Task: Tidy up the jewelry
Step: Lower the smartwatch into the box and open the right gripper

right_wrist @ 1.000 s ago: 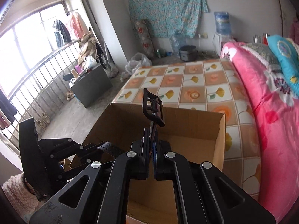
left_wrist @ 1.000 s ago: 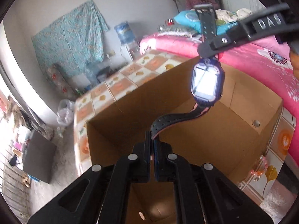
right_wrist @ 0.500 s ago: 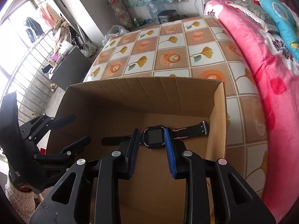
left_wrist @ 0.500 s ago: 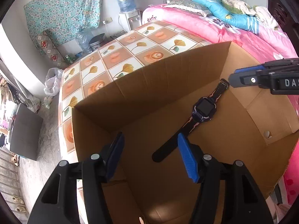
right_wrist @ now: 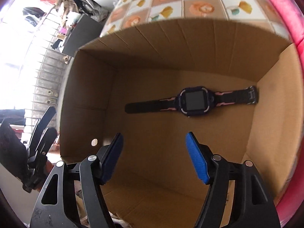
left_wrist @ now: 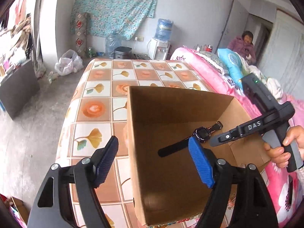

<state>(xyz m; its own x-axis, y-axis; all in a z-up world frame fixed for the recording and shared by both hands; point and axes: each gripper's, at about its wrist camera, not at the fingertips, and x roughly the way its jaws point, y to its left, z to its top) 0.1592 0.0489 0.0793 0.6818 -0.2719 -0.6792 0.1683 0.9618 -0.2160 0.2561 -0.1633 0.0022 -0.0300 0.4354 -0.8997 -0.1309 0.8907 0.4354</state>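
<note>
Left gripper (left_wrist: pixel 153 163): jaws opening, nothing between them, straddling the box wall. Right gripper (right_wrist: pixel 154 156): jaws opening, empty, aimed into the box. Smartwatch (right_wrist: pixel 193 101): released, lying flat, strap outstretched, on the cardboard box (right_wrist: pixel 269 114) floor by the far wall, evidently stowed.

We see a home bedroom: a pink floral bed (left_wrist: pixel 218 66), a water dispenser (left_wrist: pixel 159 45), and a patterned cloth (left_wrist: pixel 117 9) hung on the wall.
</note>
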